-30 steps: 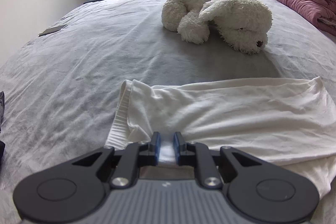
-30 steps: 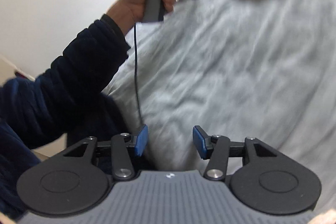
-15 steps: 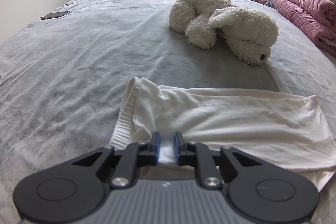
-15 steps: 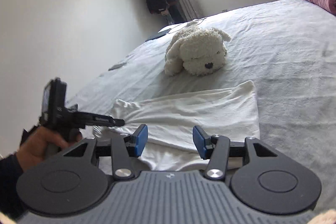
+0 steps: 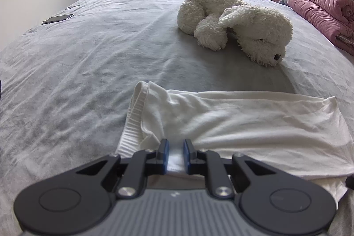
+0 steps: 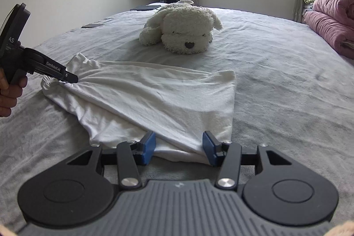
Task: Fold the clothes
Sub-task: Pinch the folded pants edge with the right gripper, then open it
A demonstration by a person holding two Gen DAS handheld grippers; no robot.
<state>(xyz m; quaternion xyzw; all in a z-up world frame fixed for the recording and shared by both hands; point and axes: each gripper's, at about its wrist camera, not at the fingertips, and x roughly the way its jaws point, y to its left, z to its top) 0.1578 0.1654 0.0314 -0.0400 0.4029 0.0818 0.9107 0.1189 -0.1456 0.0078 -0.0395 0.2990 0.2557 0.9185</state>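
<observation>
Through the left wrist camera, my left gripper pinched the near edge of the white garment, which lay on the bed in front of a plush dog. Through the right one, my right gripper stood spread astride the garment's near corner, not gripping.

black grippers with blue pads, silver screws.
</observation>
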